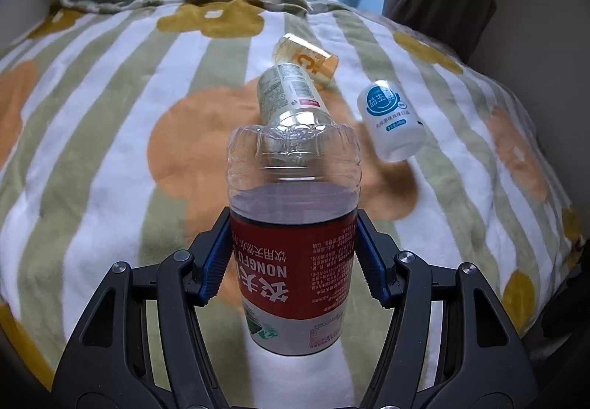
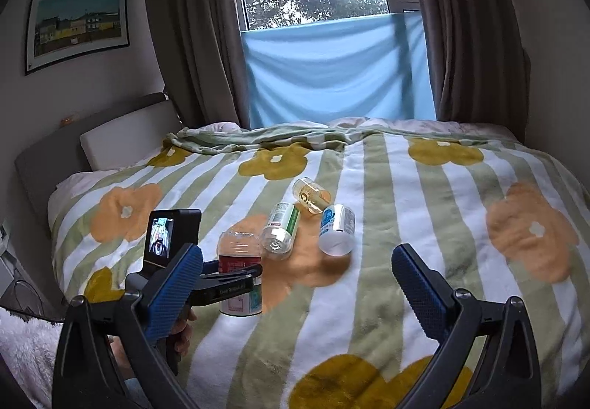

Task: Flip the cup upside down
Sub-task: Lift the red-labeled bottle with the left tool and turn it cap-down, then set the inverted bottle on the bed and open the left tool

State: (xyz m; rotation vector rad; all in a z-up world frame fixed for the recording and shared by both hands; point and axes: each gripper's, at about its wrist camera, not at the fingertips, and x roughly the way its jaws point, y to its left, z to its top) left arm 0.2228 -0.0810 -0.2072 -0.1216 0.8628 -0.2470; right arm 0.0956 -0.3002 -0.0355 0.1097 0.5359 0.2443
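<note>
On the striped, flower-patterned fleece blanket (image 2: 387, 224) covering the bed, four cut-off plastic bottle cups are visible. Left gripper (image 1: 293, 261), black-framed with blue ribbed pads (image 1: 214, 261), reaches level across the blanket; its jaws are clamped on the red-labelled band of the clear cut-off plastic bottle cup (image 1: 293, 243). That cup stands inverted: the moulded bottle base faces up, the label text reads upside down, and the cut rim rests on the blanket at the near side of the bed. Seen from the right wrist, the same cup (image 2: 239, 269) stands left of centre with the left gripper (image 2: 232, 285) closed around its middle, a small camera with a lit screen (image 2: 167, 235) mounted above the gripper body, and a hand (image 2: 182, 329) on the handle below, partly hidden. Right gripper (image 2: 297, 293) hovers above the near part of the blanket, angled slightly down towards the bottles, jaws spread wide and holding nothing. Three further cups lie on their sides beyond the held one: one clear cup with a green and white label (image 2: 282, 228), one clear cup with an orange label (image 2: 311, 197), and one white cup with a blue print (image 2: 337, 228). The green-labelled cup lies just behind the held cup. One framed picture (image 2: 77, 25) hangs on the wall at left; one light blue cloth (image 2: 335, 69) covers the lower window between two brown curtains (image 2: 468, 21).
</note>
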